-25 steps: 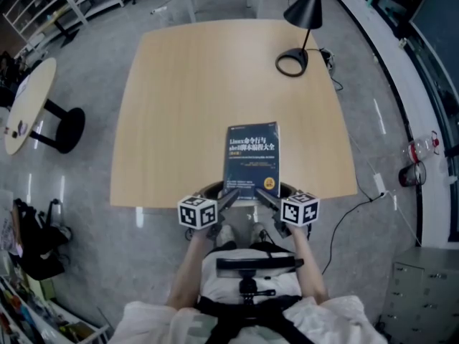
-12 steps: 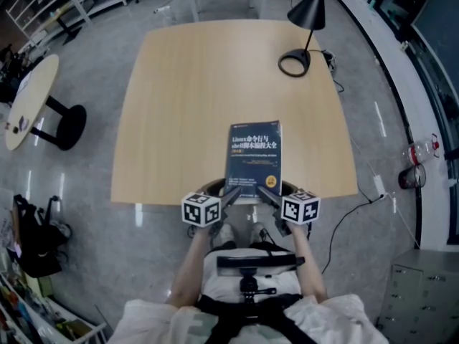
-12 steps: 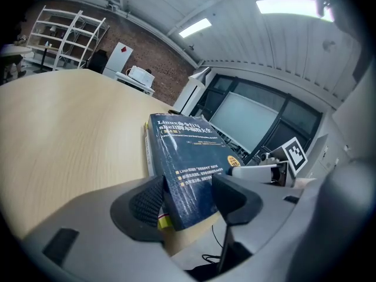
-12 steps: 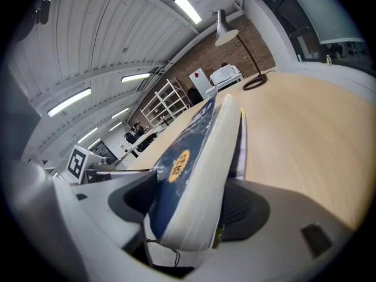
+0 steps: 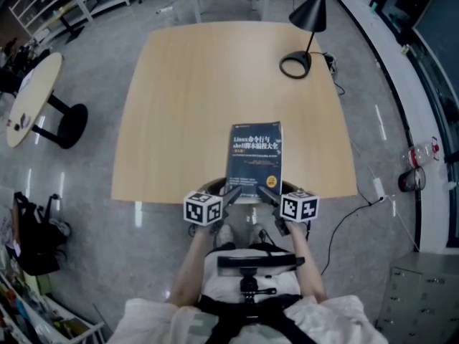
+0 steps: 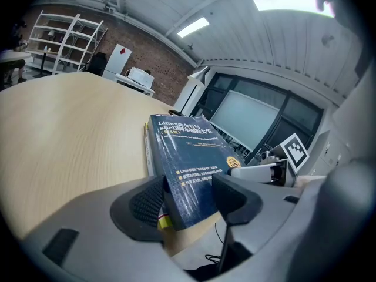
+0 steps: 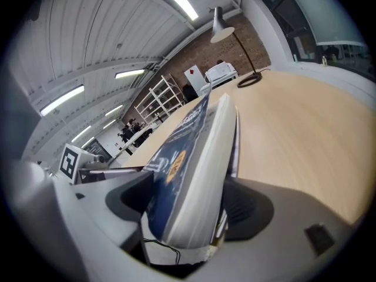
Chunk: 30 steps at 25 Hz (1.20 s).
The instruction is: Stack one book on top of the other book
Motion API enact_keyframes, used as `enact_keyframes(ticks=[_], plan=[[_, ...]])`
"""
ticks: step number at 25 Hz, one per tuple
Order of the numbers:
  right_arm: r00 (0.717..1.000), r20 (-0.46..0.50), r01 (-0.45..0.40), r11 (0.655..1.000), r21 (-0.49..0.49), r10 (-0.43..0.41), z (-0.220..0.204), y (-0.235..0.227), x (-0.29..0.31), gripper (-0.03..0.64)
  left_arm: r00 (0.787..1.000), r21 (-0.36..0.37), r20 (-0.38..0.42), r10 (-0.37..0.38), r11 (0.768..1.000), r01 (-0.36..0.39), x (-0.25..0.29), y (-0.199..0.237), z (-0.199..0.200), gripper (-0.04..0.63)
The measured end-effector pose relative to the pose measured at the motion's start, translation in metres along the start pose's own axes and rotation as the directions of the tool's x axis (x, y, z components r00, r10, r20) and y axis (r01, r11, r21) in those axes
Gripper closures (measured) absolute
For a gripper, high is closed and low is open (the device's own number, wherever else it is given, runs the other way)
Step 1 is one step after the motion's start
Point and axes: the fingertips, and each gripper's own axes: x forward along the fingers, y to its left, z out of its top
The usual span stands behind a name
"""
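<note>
A dark blue book (image 5: 254, 156) lies flat near the front edge of the wooden table (image 5: 179, 106). It rests on a second book whose white pages (image 6: 148, 148) show under its left side. My left gripper (image 5: 231, 192) is at the blue book's near left corner. That corner (image 6: 188, 157) sits between its jaws, and whether the pads press on it is hidden. My right gripper (image 5: 267, 192) is at the near right corner. Its jaws have just been opening, and the stacked books (image 7: 176, 157) stand between them.
A black desk lamp (image 5: 305, 27) stands at the table's far right corner, with its ring base (image 5: 295, 64) on the wood. A round side table (image 5: 32, 102) is on the floor at the left and a grey cabinet (image 5: 423, 292) at the lower right.
Both grippers and the blue book keep their places at the table's front edge. Only the view has shifted slightly.
</note>
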Motion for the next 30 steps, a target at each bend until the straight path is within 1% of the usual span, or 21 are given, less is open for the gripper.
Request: enact_keyframes(ticks=[3,4,5,6,7,8,10,13,14,15,17,18,20,22,23,24,25,27,29,30], plan=[[0.999,0.000,0.039,0.999,-0.022,-0.039,0.000,-0.004,-0.002,0.247,1.000,0.004,0.000,0.008,1.000,-0.008,0.000,-0.001,0.001,0.330],[0.997,0.003,0.071,0.995,-0.066,-0.071,0.001,-0.006,-0.003,0.242,1.000,0.003,0.000,0.010,1.000,-0.010,0.000,0.000,0.000,0.330],[0.993,0.015,0.115,0.983,-0.144,-0.114,0.003,-0.009,-0.004,0.236,1.000,0.002,0.000,0.012,1.000,-0.012,0.000,0.001,-0.001,0.330],[0.988,0.036,0.157,0.959,-0.237,-0.153,0.007,-0.009,-0.005,0.222,1.000,0.000,0.003,0.013,1.000,-0.013,0.001,0.002,-0.001,0.330],[0.983,0.059,0.183,0.933,-0.308,-0.174,0.011,-0.008,-0.005,0.222,1.000,-0.003,0.009,0.013,1.000,-0.013,0.001,0.003,-0.001,0.330],[0.982,0.071,0.186,0.924,-0.335,-0.173,0.014,-0.006,-0.005,0.222,1.000,-0.008,0.016,0.015,1.000,-0.014,0.002,0.003,-0.001,0.330],[0.986,0.075,0.165,0.939,-0.302,-0.149,0.016,-0.003,-0.005,0.222,1.000,-0.014,0.021,0.016,1.000,-0.015,0.003,0.003,-0.003,0.330],[0.986,0.080,0.163,0.948,-0.275,-0.146,0.015,-0.004,-0.008,0.222,0.999,-0.011,0.029,0.023,1.000,-0.023,0.002,0.003,-0.003,0.330],[0.986,0.087,0.163,0.953,-0.256,-0.145,0.017,-0.005,-0.009,0.222,0.998,-0.013,0.055,0.032,0.999,-0.032,0.000,0.004,0.001,0.330],[0.985,0.095,0.161,0.959,-0.235,-0.142,0.019,-0.006,-0.011,0.222,0.994,-0.018,0.100,0.044,0.999,-0.043,-0.005,0.005,0.009,0.330],[0.984,0.114,0.158,0.965,-0.211,-0.137,0.024,-0.006,-0.016,0.222,0.976,-0.021,0.209,0.066,0.998,-0.063,-0.017,0.006,0.030,0.330],[0.983,0.127,0.159,0.965,-0.209,-0.134,0.028,-0.005,-0.020,0.222,0.964,-0.006,0.255,0.076,0.997,-0.077,-0.023,0.005,0.042,0.330],[0.979,0.167,0.146,0.970,-0.196,-0.114,0.041,0.001,-0.027,0.222,0.939,0.048,0.331,0.097,0.992,-0.119,-0.035,0.001,0.068,0.364],[0.969,0.232,0.124,0.977,-0.175,-0.082,0.061,0.011,-0.037,0.235,0.906,0.098,0.408,0.110,0.982,-0.163,-0.048,-0.006,0.096,0.405],[0.958,0.278,0.122,0.977,-0.175,-0.070,0.074,0.016,-0.044,0.274,0.887,0.119,0.448,0.114,0.975,-0.185,-0.054,-0.011,0.110,0.435],[0.942,0.331,0.130,0.974,-0.184,-0.063,0.087,0.022,-0.053,0.337,0.867,0.138,0.485,0.116,0.969,-0.207,-0.060,-0.017,0.122,0.479],[0.923,0.381,0.142,0.970,-0.198,-0.057,0.099,0.027,-0.063,0.452,0.848,0.154,0.516,0.116,0.962,-0.225,-0.065,-0.023,0.133,0.514],[0.895,0.445,0.138,0.968,-0.208,-0.032,0.118,0.038,-0.078,0.499,0.818,0.177,0.563,0.115,0.950,-0.255,-0.072,-0.036,0.148,0.579],[0.875,0.483,0.106,0.977,-0.185,-0.004,0.131,0.046,-0.086,0.506,0.801,0.195,0.589,0.108,0.943,-0.271,-0.073,-0.047,0.159,0.584],[0.866,0.500,0.102,0.980,-0.172,-0.002,0.135,0.048,-0.089,0.541,0.797,0.204,0.595,0.102,0.940,-0.272,-0.071,-0.053,0.162,0.584]])
